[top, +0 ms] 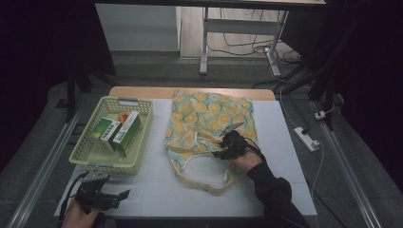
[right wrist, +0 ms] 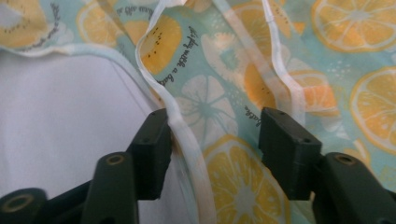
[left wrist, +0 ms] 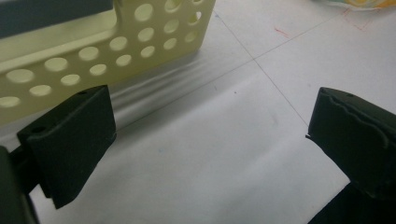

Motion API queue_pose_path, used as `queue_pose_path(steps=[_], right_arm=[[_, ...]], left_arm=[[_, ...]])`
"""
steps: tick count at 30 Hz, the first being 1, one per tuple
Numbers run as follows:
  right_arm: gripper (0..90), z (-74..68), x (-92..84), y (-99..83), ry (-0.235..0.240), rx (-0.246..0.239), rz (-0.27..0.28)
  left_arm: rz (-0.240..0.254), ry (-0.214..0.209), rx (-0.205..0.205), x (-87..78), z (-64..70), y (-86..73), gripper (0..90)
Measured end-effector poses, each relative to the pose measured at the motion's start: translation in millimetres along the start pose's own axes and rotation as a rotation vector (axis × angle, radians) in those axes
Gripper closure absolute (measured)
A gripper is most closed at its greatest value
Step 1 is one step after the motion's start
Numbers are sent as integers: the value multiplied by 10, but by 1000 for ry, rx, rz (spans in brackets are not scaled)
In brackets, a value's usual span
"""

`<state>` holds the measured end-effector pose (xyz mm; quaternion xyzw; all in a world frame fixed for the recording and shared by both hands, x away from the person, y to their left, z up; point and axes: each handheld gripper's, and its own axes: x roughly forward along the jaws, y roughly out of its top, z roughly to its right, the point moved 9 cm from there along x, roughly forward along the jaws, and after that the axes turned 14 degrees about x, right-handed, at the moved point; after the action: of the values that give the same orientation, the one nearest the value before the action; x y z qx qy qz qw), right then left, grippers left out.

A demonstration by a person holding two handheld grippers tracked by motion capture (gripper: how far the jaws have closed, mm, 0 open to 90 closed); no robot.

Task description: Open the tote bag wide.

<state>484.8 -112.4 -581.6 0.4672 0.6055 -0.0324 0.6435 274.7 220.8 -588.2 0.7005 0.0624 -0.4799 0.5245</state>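
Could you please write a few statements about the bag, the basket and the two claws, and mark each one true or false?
1. The fruit-print bag lies flat on the table. True.
2. The basket sits to the right of the bag in the high view. False: it sits to the left.
3. The basket holds boxes. True.
4. The left claw is clamped on the basket rim. False: its jaws stand wide apart over bare table, beside the basket.
5. The right claw has bag fabric, with a white-edged rim, between its jaws. True.
6. The bag is plain white. False: it is teal with orange fruit slices.
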Motion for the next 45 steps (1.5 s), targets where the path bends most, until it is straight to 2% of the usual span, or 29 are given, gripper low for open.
queue_pose_path(steps=[4,11,14,19,21,23,25,32,33,38,45], right_arm=[[510,20,-1,46,-12,17,10],[541,16,2,163,-14,27,37],[564,36,13,211,-29,29,42],[610,59,140,205,-39,18,7],[696,73,180,184,-64,-3,-2],[839,77,169,188,-84,-23,14],[888,52,103,226,-69,-31,46],[897,-51,-198,413,13,2,149],[897,-93,-279,475,30,5,183],[898,-193,-431,582,58,20,226],[898,-328,-598,723,96,15,267]], left_arm=[[-1,0,1,1,0,-1,14],[-2,-1,1,1,0,-1,14],[-1,-1,1,1,1,-1,15],[0,-1,1,0,0,-1,15],[0,-1,1,0,0,-1,14],[1,0,2,-2,1,0,15],[3,0,0,-2,-1,0,14],[4,1,-4,-3,-3,0,14],[3,0,-4,-5,-3,0,14],[6,0,-7,-9,-6,0,14],[7,1,-12,-11,-11,-1,13]])
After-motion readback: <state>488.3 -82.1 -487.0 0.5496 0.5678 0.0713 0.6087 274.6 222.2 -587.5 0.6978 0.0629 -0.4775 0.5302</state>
